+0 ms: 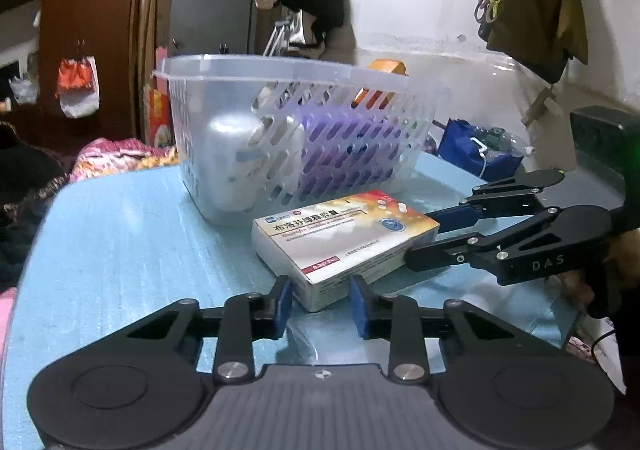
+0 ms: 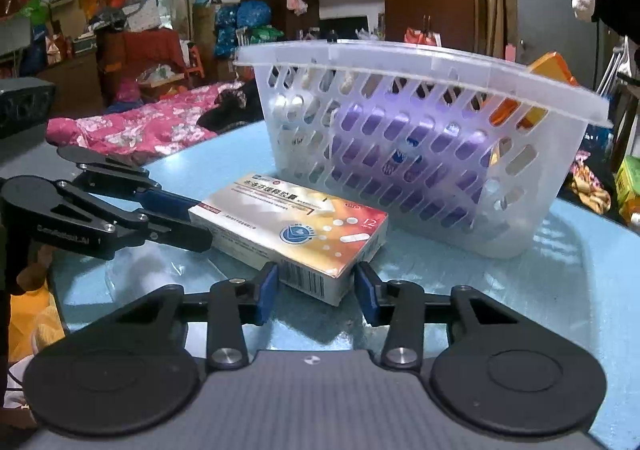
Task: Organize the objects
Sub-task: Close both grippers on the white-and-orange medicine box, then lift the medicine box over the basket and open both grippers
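Flanking the medicine box (image 1: 344, 234), both grippers' jaws stand open, level.

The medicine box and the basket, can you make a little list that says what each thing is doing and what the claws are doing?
medicine box: lies flat on the blue table, just in front of the basket
basket: clear plastic with holes, standing on the table; purple, orange and white things inside
left claw: open, fingers on either side of one end of the box
right claw: open, fingers on either side of the other end
box lifted: no, it rests on the table
box in basket: not yet
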Motion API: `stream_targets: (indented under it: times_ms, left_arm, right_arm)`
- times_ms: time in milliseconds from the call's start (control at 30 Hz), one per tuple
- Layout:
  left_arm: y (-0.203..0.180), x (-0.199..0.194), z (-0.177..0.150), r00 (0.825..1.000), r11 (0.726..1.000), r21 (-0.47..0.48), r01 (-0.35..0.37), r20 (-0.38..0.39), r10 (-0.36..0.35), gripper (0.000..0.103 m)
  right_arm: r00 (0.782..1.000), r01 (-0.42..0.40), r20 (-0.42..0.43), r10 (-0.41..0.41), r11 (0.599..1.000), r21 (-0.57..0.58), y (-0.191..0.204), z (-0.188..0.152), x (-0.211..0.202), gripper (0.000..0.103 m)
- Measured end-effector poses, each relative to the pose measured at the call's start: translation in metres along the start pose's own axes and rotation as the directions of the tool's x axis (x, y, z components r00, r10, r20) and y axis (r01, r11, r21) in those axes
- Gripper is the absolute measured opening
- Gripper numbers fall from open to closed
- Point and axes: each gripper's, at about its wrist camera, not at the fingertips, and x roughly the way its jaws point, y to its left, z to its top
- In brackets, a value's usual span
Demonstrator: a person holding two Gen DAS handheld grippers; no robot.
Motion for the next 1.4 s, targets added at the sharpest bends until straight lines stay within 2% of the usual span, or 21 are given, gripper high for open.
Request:
stream_targets:
  times_ms: [400,767,900,1000,1067,1233,1400]
  left_arm:
    - [-0.018,-0.02,-0.001,0.989,0.998,0.059,-0.037,0.146,0.028,0.033]
    - [-0.054,-0.058,0.008,0.955,0.987,0.148,-0.069,0.295,0.022,0.033]
    - [-0.067,-0.074,0.029,0.937,0.977,0.192,-0.096,0.348,0.024,0.033]
    - [-0.072,-0.081,0.061,0.924,0.968,0.221,-0.116,0.382,0.023,0.033]
    - [-0.074,-0.08,0.085,0.922,0.962,0.242,-0.126,0.388,0.024,0.033]
    - [-0.069,-0.055,0.14,0.934,0.95,0.278,-0.143,0.356,0.036,0.033]
    - [-0.05,-0.013,0.163,0.948,0.955,0.256,-0.152,0.312,0.068,0.033]
  right_arm:
    - [0.995,0.064,0.076,-0.062,0.998,-0.02,0.012,-0.005,-0.016,0.038]
    - [0.972,0.117,0.212,-0.106,0.992,-0.043,0.025,0.005,-0.061,0.037]
    - [0.954,0.165,0.265,-0.137,0.983,-0.084,0.025,0.033,-0.078,0.037]
    - [0.942,0.196,0.294,-0.16,0.976,-0.099,0.016,0.065,-0.086,0.037]
    - [0.937,0.214,0.302,-0.175,0.971,-0.103,0.009,0.083,-0.085,0.037]
    - [0.939,0.249,0.268,-0.217,0.964,-0.091,-0.019,0.122,-0.059,0.037]
    - [0.946,0.28,0.199,-0.256,0.954,-0.104,-0.034,0.143,-0.017,0.037]
